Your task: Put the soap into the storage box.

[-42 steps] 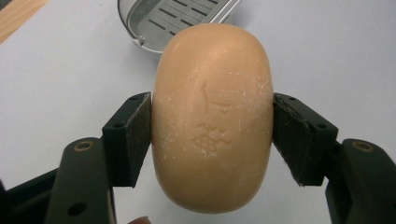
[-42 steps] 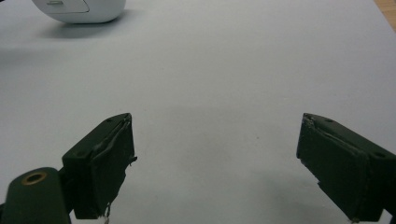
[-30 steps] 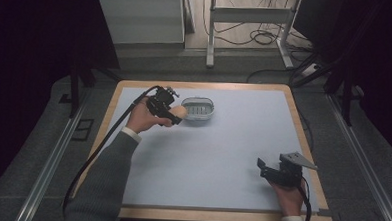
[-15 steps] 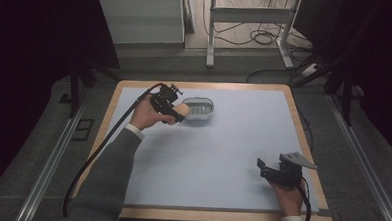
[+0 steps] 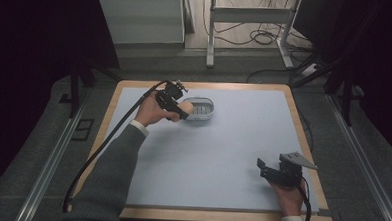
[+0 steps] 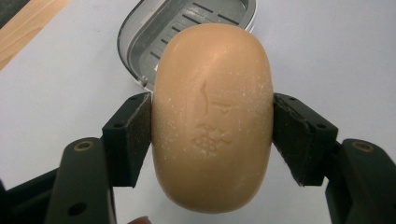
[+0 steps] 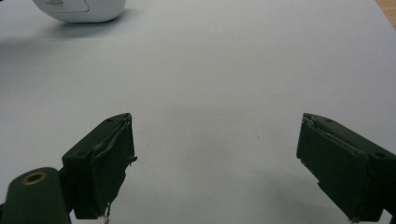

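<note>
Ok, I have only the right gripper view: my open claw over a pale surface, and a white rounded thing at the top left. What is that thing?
Observer: An oval white plastic soap dish; its inside is grey and slotted.
Operator: And where is the other claw?
Observer: The left claw is at the dish's left edge in the high view.
Operator: Does it hold something?
Observer: Yes, it is shut on an oval tan bar of soap.

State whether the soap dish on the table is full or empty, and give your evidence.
Empty. In the left gripper view the soap dish shows its bare ribbed floor, while the soap bar is clamped in the left gripper, above the table.
</note>
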